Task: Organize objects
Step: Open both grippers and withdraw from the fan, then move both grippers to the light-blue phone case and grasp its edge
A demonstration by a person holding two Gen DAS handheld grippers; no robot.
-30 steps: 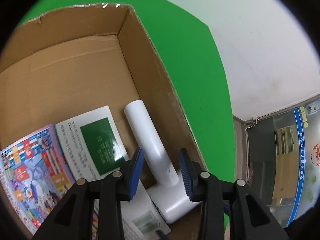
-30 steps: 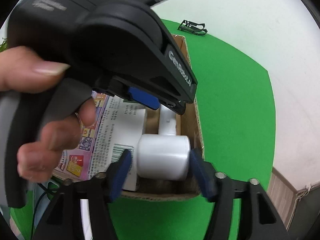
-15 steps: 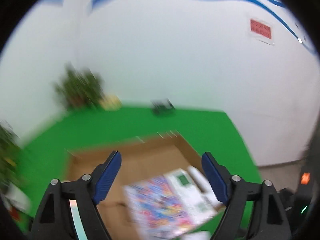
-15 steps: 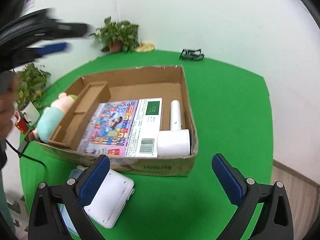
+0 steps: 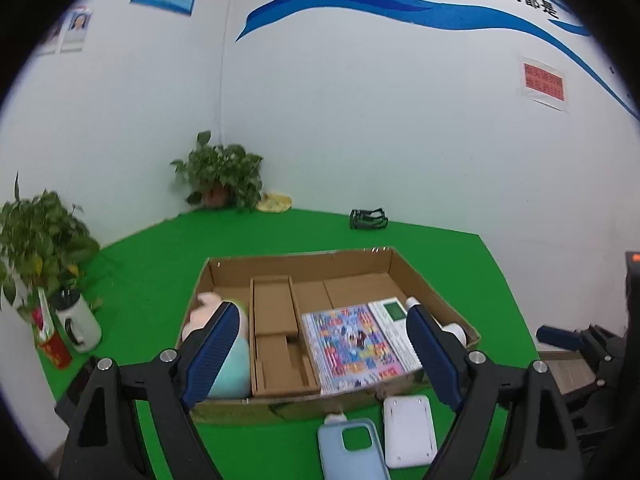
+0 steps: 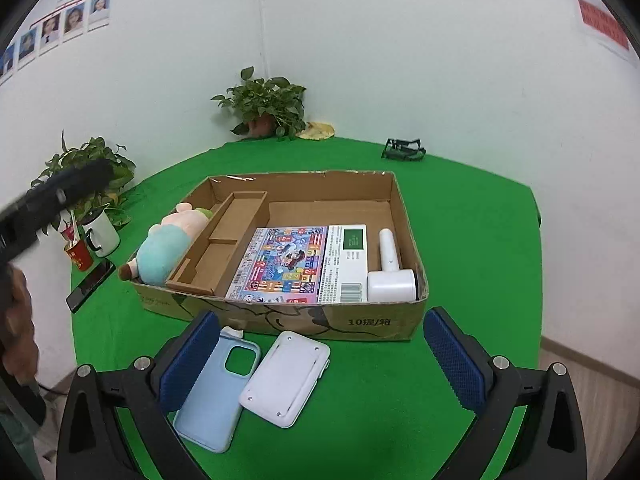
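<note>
Seen from above a green table: an open cardboard box holding, from left to right, a plush toy in the leftmost compartment, an empty cardboard divider tray, a colourful printed carton lying flat, and a white hair dryer against the right wall, handle pointing away. Lying on the table just in front of the box: a light blue phone case and, touching it, a white rectangular device. Left claw spread wide, nothing between its blue pads, jaws having just been opening. Right claw likewise wide apart and empty, raised above the case and device. Beyond: potted plants, a white mug.
</note>
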